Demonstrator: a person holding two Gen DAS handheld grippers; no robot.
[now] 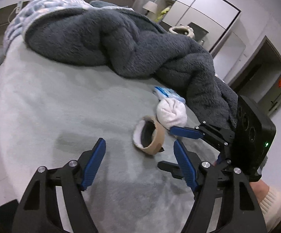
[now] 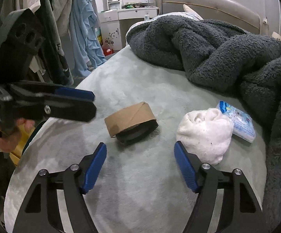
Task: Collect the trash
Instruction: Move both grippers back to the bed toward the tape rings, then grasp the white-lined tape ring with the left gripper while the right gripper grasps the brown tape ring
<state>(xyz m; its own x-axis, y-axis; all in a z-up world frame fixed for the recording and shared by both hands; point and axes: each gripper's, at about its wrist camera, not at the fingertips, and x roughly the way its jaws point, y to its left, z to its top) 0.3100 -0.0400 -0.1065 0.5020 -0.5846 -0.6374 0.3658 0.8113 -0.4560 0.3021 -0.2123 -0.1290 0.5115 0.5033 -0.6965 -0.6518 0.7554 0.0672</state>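
Hovering with both grippers' fingers (image 2: 184,167) spread and empty near the cardboard roll (image 2: 129,119) on the bed (image 2: 140,194): likely light, crushable, best pinched across its rim.

- A bed (image 2: 140,81) with a padded headboard (image 2: 218,5) is filling the room, a dark fleece blanket (image 1: 121,44) lying heaped on it.
- A wardrobe (image 1: 198,5) is standing against the far wall.
- Clothes (image 2: 82,29) are hanging beside a white dresser (image 2: 128,17).

My gripper pads (image 2: 93,167) are blue on black arms. The roll (image 2: 129,119) is brown cardboard, the wad (image 2: 204,134) white, the packet (image 2: 237,121) blue-and-white patterned, the blanket (image 2: 228,54) dark grey, the bedcover (image 2: 140,184) pale grey.
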